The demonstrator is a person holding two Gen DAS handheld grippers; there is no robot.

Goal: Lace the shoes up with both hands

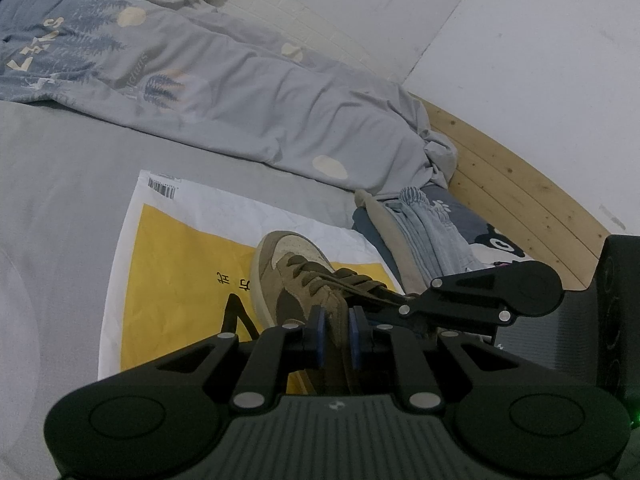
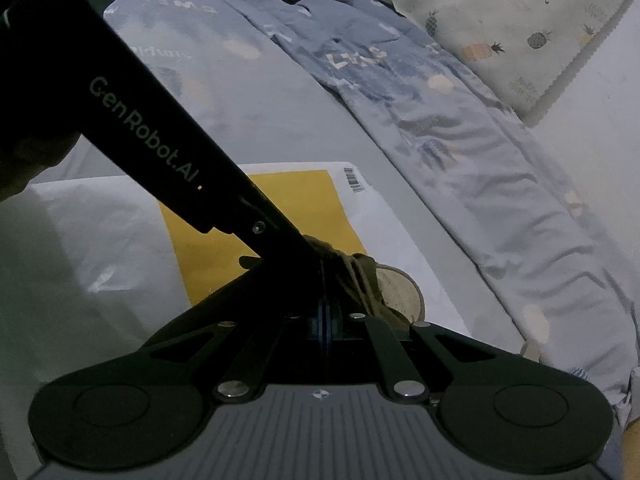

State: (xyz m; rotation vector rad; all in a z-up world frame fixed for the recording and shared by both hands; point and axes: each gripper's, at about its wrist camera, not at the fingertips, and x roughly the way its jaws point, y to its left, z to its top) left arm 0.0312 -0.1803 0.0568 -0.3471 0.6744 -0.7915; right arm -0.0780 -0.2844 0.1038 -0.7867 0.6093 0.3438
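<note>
An olive and tan sneaker (image 1: 288, 276) with dark olive laces (image 1: 340, 280) lies on a yellow and white mailer bag (image 1: 172, 280). My left gripper (image 1: 338, 334) is shut on the shoe's side flap near the collar, blue pads (image 1: 318, 336) on either side. My right gripper (image 1: 408, 304) comes in from the right and is shut on a lace end. In the right wrist view the right gripper (image 2: 325, 320) has its jaws together over the laces (image 2: 356, 276), with the toe (image 2: 400, 288) beyond and the left gripper's body (image 2: 160, 148) crossing in front.
The bag lies on a grey bed sheet (image 1: 60, 200). A blue-grey printed quilt (image 1: 200, 80) is bunched behind, with a pineapple pillow (image 2: 520, 20). Folded clothes (image 1: 424, 232) sit right of the shoe. A wooden bed frame (image 1: 520, 192) and white wall lie beyond.
</note>
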